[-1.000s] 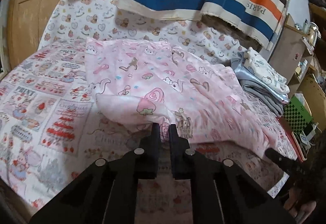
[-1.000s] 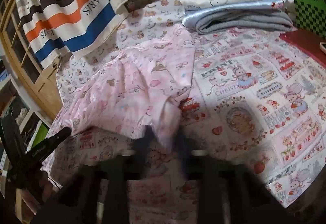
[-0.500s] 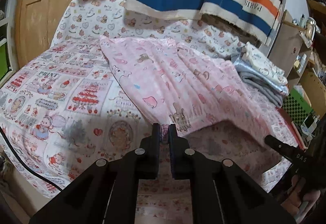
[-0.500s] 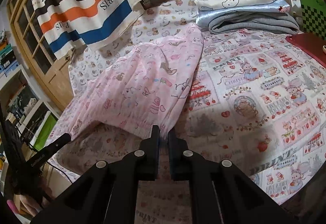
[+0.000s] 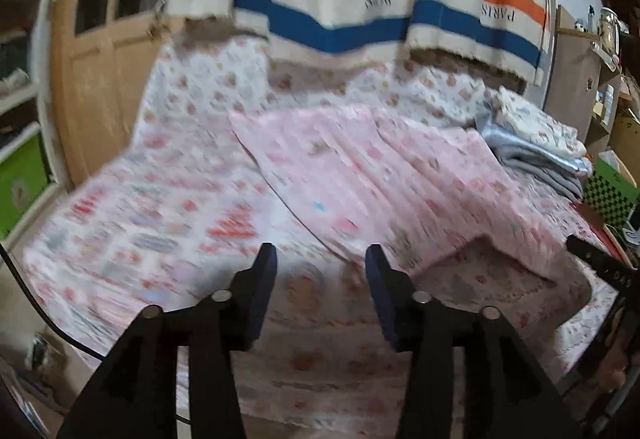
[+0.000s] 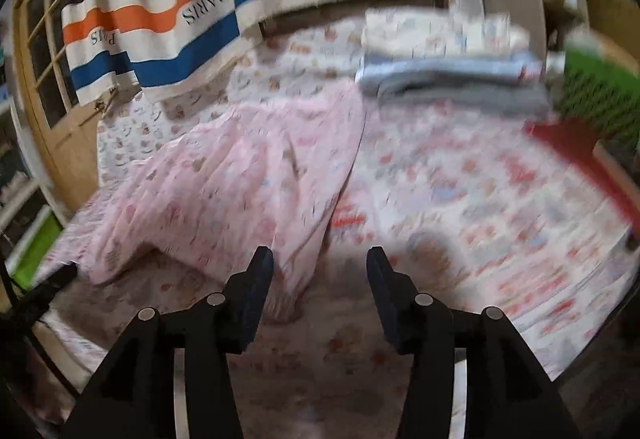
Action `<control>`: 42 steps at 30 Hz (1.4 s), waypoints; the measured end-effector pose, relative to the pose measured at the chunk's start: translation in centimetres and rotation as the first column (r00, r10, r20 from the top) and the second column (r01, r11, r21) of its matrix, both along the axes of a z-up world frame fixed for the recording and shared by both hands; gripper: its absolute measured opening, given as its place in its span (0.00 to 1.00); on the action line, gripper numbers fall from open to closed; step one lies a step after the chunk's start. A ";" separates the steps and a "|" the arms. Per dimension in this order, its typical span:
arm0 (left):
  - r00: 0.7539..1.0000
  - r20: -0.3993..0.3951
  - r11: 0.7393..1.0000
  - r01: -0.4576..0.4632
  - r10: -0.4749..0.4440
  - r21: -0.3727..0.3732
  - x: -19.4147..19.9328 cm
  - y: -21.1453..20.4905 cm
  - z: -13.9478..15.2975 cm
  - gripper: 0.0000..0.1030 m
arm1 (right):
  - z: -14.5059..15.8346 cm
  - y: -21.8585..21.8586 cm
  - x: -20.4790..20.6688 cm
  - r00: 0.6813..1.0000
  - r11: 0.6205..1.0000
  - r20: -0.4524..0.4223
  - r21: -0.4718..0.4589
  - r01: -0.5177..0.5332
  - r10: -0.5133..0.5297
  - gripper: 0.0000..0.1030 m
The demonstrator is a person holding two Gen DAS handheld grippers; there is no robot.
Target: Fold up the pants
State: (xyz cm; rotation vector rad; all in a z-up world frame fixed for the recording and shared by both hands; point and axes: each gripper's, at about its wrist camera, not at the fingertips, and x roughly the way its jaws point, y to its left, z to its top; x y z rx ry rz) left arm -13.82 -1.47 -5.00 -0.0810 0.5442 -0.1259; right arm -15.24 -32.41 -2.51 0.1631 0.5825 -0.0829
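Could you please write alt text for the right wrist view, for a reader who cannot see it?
The open right claw holds nothing above a printed bedsheet, with pink patterned pants spread out just ahead and to its left. A stack of folded clothes sits behind, beneath a hanging striped "PARIS" towel; the picture is motion-blurred.

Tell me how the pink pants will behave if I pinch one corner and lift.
The pink pants look thin and wrinkled, so they will likely hang limp and trail. They probably weigh little: their near edge tents off the bed. Both the left tool and right tool are open.
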 end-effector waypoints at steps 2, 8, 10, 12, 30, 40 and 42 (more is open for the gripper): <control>0.999 0.042 0.999 -0.034 0.033 0.032 -0.1 0.8 0.5 0.55 | 0.9 1.1 -0.1 0.998 0.999 0.051 -0.040 -0.022 0.024 0.53; 0.979 0.136 0.987 -0.156 0.151 0.029 -0.9 4.7 1.6 0.88 | 1.0 7.4 0.8 0.950 0.964 0.180 0.029 -0.265 0.256 0.55; 0.966 0.158 0.978 -0.208 0.203 0.022 -1.4 6.3 1.9 0.90 | 0.5 9.7 1.6 0.929 0.941 0.177 0.037 -0.338 0.326 0.52; 0.955 0.176 0.968 -0.248 0.238 0.035 -1.9 7.6 2.0 0.90 | -0.1 12.3 2.1 0.897 0.909 0.182 0.037 -0.416 0.403 0.40; 0.935 0.154 0.947 -0.321 0.319 -0.013 -2.2 13.0 0.2 0.90 | -4.3 21.3 3.6 0.862 0.850 0.046 -0.198 -0.487 0.505 0.24; 0.930 0.108 0.935 -0.355 0.351 0.021 -0.2 14.2 0.5 0.90 | -3.2 20.2 4.5 0.871 0.866 0.029 -0.126 -0.484 0.491 0.08; 0.952 0.046 0.953 -0.301 0.302 -0.020 1.6 14.8 0.8 0.81 | -2.6 20.1 4.5 0.864 0.861 0.034 -0.108 -0.497 0.503 0.08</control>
